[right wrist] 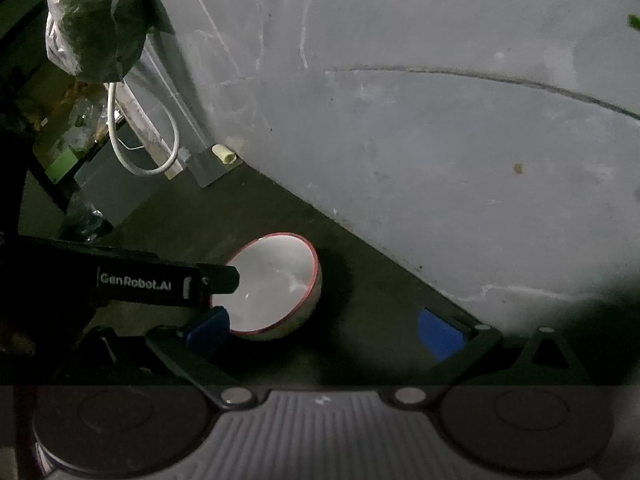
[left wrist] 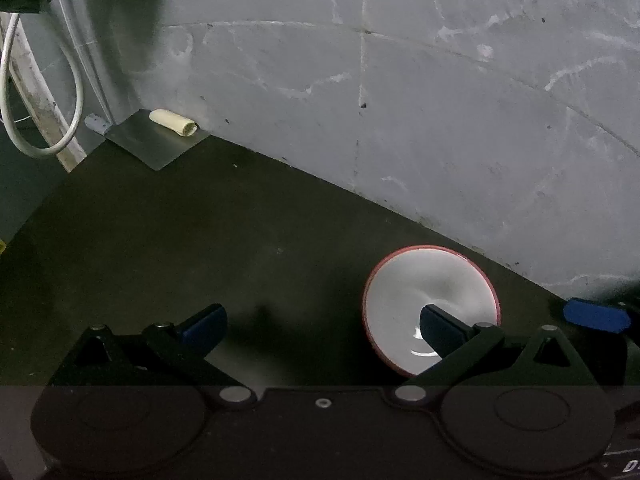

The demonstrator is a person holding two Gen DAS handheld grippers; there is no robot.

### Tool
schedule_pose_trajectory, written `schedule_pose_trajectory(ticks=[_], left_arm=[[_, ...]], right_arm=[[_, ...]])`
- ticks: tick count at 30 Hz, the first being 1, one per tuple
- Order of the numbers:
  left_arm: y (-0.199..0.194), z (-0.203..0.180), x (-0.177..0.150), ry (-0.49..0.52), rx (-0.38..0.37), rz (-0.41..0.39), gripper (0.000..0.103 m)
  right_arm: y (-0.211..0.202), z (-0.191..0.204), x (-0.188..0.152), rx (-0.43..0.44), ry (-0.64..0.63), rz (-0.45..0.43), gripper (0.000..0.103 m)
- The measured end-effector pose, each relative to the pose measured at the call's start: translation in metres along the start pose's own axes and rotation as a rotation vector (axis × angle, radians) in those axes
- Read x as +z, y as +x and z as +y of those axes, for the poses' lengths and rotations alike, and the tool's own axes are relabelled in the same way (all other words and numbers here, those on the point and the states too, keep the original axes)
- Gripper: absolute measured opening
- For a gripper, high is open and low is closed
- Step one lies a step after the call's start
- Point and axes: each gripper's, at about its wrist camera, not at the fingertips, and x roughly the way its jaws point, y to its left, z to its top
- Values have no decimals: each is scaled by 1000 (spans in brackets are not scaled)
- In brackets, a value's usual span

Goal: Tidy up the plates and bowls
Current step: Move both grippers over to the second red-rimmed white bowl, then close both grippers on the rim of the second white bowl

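Observation:
A white bowl with a red rim (left wrist: 424, 284) stands upright on the dark tabletop (left wrist: 200, 240) near the grey wall. It also shows in the right wrist view (right wrist: 276, 284). My left gripper (left wrist: 320, 326) is open, its right finger over the bowl's near side and its left finger over bare table. My right gripper (right wrist: 324, 332) is open and empty, just right of the bowl, its left finger close to the bowl's near rim. The left gripper's body (right wrist: 132, 280) reaches the bowl's left side in the right wrist view. A blue pad of the right gripper (left wrist: 596, 314) shows at the far right.
A grey wall (left wrist: 400, 100) runs along the table's back edge. A small metal sheet (left wrist: 156, 140) with a cream paper roll (left wrist: 174, 122) lies in the far left corner. A white cable (left wrist: 60, 128) loops beside it. A plastic bag (right wrist: 96, 24) hangs at upper left above clutter.

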Motion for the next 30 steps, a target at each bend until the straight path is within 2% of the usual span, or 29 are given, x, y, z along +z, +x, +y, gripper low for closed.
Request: schedule_pose_trajectory(ticks=[4,10,19,21,23,27,30], left_arm=[[0,1,-1,-38,-7,-2,102],[3,2,-3,-85,-47,13,91],[2,-4,-2,-98,-139,21,68],[3,-5,-2,-97,-149,28,55],[5,-7,-2,-97,-153,38,47],[7,-6,-3,-125,-165,42,40],[8,-5,-5,-155,-174,43,35]], right_arm=[[4,0,1,2,-21,6,94],[7,-3,4,9,-30,24,83],[13,0,8,55,-48,53,56],[15,1,10,57,-45,56,53],[16,0,11,66,-40,61,49],[22,-1,12,88,-32,77,46],[24,1,13,102,-37,82,39]])
